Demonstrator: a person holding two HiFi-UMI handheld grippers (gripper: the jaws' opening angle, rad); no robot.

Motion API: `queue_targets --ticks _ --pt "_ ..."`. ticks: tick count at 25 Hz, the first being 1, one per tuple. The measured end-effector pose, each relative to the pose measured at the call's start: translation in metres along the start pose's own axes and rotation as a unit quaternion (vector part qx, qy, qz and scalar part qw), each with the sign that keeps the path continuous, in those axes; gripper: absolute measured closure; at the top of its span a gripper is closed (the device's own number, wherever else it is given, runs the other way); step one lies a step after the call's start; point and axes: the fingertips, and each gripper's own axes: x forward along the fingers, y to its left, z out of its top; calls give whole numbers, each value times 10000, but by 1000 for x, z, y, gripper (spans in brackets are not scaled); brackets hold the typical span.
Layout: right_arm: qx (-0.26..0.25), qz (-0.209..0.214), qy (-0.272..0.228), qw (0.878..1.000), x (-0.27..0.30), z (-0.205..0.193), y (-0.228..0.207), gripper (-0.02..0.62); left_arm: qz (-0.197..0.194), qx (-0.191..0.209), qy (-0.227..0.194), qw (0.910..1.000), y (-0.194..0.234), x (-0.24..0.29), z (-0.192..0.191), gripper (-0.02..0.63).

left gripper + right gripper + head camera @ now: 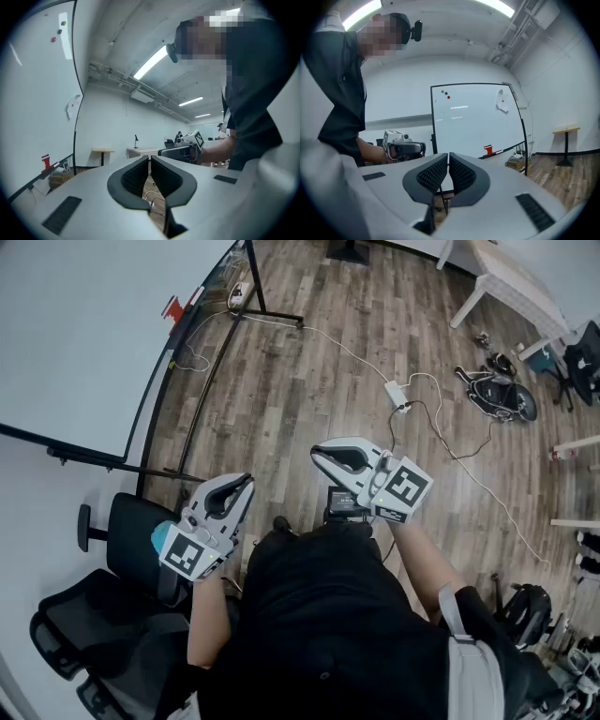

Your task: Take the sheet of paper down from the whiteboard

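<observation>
Holding left hand-held gripper (246,483) and right hand-held gripper (318,455) level, both closed on nothing. Beyond, well apart: whiteboard (473,122) with paper (503,101) high near its edge. Recommend stepping closer, opening right jaws, pinching paper's free edge, peeling slowly.

Nothing stands between the left gripper (246,482), the right gripper (319,456) and the whiteboard (84,343); the wood floor (309,362) ahead is mostly bare; the board stand's black legs (211,362) reach low across it (a white cable (450,451) and power strip (397,395) trail there too); a black office chair (131,540) crowds the left gripper's outer side; a white table (511,282) stands well apart, far right.
</observation>
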Motion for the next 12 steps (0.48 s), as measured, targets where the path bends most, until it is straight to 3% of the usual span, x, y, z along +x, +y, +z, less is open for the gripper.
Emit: queue_targets --ticks 5,12 --pt "23 -354 37 9994 25 -4 26 574 -93 -92 -134 9998 9 -34 9 595" --pt "101 -503 -34 9987 46 -6 54 574 -421 -24 -174 9990 22 -59 6 595"
